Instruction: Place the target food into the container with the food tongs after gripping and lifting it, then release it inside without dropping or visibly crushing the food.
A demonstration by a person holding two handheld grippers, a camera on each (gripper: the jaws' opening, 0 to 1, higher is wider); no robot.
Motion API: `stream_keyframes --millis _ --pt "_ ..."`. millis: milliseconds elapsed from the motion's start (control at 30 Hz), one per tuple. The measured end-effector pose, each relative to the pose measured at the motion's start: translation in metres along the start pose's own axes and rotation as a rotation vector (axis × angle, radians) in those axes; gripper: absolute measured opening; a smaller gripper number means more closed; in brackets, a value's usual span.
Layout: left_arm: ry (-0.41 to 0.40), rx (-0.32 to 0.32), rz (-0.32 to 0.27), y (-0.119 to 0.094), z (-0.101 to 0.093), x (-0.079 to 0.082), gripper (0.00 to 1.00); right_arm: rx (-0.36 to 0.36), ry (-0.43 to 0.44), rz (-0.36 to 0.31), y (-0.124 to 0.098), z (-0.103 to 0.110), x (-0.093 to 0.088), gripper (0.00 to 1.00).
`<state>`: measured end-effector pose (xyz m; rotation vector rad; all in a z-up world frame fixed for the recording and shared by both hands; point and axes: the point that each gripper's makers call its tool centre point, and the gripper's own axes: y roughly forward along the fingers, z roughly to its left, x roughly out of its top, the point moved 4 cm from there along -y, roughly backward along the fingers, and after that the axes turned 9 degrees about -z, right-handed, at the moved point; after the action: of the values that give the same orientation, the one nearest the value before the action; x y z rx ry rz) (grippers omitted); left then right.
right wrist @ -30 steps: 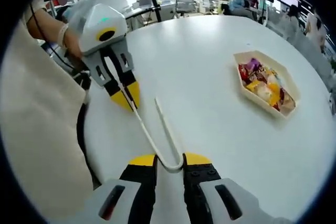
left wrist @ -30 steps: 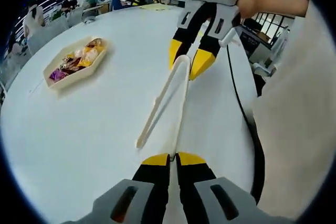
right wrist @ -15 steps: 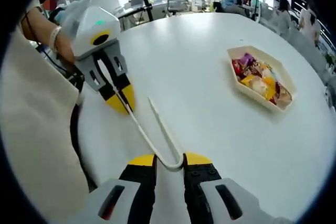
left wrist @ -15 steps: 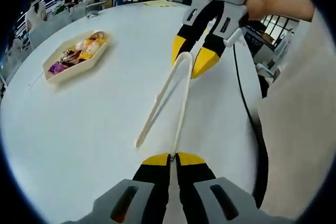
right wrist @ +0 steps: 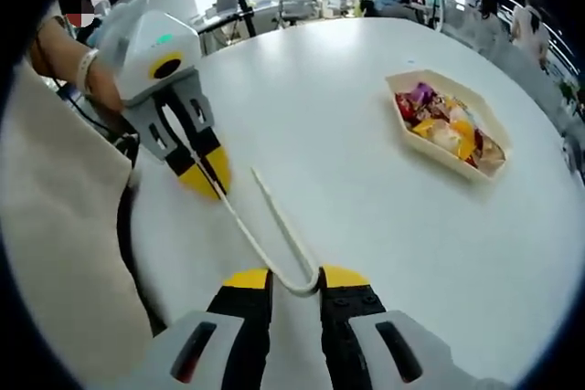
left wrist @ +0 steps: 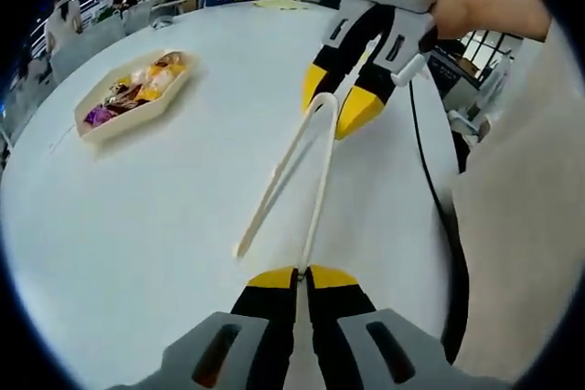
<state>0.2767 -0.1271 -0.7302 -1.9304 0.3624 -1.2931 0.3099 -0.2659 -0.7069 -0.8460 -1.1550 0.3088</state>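
Right gripper [right wrist: 294, 282] is pinching the bend of the cream food tongs [right wrist: 265, 239] between its jaws. Left gripper [right wrist: 208, 173], ahead-left, is apparently clamping one tong arm's tip. Tray of wrapped snacks [right wrist: 446, 136] is sitting well ahead-right on the white table [right wrist: 366, 207].

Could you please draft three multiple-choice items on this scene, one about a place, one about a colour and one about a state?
1. Where does the tray of food sit?
A. on the white table
B. on a chair
C. on the floor

2. What colour are the tongs?
A. black
B. cream
C. red

3. How does the left hand-held gripper hold the tongs?
A. open, apart from them
B. shut on the tip of one arm
C. shut on the bend

Answers: 1 A, the tray rests on the tabletop. 2 B, both arms are pale cream. 3 B, its jaws pinch one arm's tip, while the right hand-held gripper holds the bend.
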Motion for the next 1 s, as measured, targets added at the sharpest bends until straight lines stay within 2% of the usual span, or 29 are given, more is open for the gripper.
stream_keyframes --millis 433,767,1000 --pt "-0.007 0.020 0.006 -0.003 0.004 -0.001 0.02 0.013 -0.001 0.027 0.001 0.001 -0.001 0.19" --pt "-0.006 0.022 0.004 -0.003 0.006 0.000 0.02 -0.009 0.022 0.036 -0.007 -0.006 -0.008 0.18" --pt "0.003 0.022 0.007 -0.003 0.005 0.000 0.02 -0.031 0.046 0.017 -0.013 -0.004 -0.011 0.18"
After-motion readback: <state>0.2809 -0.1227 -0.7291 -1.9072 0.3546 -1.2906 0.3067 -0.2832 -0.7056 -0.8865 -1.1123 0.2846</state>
